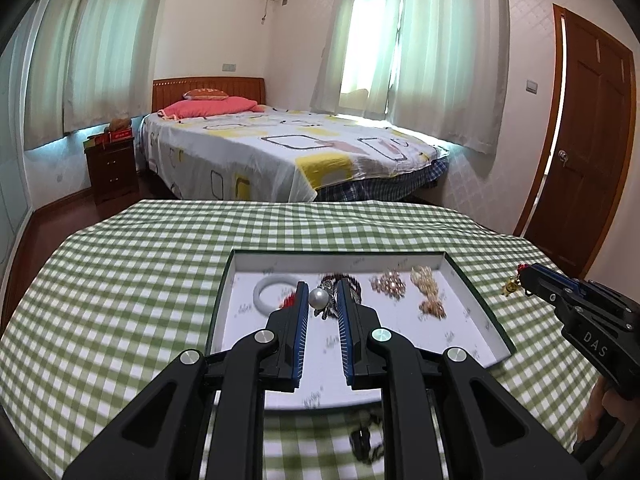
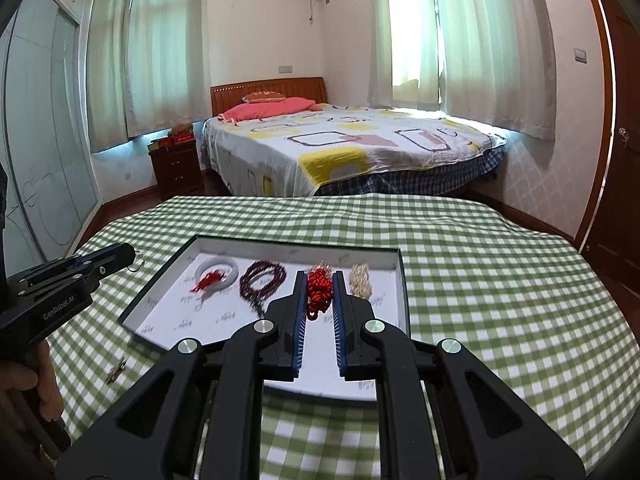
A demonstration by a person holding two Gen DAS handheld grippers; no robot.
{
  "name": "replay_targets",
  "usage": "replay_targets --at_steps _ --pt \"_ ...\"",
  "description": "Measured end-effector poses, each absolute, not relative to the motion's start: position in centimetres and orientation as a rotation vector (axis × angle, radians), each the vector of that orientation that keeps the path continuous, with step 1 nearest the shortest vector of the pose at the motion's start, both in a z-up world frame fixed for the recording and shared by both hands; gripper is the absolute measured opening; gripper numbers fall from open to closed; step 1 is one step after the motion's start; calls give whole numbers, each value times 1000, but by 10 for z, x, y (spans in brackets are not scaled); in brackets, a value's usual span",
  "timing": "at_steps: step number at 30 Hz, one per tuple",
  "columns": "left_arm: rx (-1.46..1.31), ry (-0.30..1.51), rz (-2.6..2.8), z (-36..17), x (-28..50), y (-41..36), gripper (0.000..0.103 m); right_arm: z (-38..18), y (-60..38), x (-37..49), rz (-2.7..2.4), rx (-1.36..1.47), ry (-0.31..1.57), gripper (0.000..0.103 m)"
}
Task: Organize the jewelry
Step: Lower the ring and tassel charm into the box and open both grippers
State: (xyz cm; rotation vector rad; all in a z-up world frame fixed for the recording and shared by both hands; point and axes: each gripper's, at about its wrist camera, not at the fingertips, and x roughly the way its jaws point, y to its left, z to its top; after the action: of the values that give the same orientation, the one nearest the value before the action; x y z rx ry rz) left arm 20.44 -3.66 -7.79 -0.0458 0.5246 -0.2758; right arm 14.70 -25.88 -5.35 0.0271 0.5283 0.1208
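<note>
- The left hand-held gripper is closed narrow on a pearl pendant; the white pearl sits between the blue pads near the tips, and a metal ring shows just past the tips in the right wrist view.
- The right hand-held gripper is closed narrow on a red knotted cord ornament, with a small gold charm hanging below the tips in the left wrist view.
- Both pieces hang above the shallow white-lined tray on the green checked tabletop; the tray's long axis runs left to right.
- In the tray, from left to right: a white bangle with a red tassel, a dark bead bracelet, a pinkish bead cluster and a cream bead cluster.
- The relation that matters, as I judge it: the left gripper hangs over the left-centre of the tray near the dark beads, the right gripper is nearer the right half, and the bare lining lies along the near side, so each piece most likely goes down and slightly near.
- A small metal piece lies on the cloth left of the tray, nearer the left hand.
- Readable writing: "DAS" on the right gripper's body, "GenRobot.AI" on the left one's; the faint print on the lining is too blurred to read.
</note>
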Motion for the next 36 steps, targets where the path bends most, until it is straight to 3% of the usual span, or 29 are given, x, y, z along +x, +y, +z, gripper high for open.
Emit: replay_targets --at_steps 16,31,36 --pt "-62 746 -241 -150 269 -37 15 -133 -267 211 97 65 736 13" --pt "-105 847 -244 -172 280 -36 16 -152 -272 227 82 85 820 14" --pt "-104 849 -244 -172 280 -36 27 -151 -274 228 76 94 823 15"
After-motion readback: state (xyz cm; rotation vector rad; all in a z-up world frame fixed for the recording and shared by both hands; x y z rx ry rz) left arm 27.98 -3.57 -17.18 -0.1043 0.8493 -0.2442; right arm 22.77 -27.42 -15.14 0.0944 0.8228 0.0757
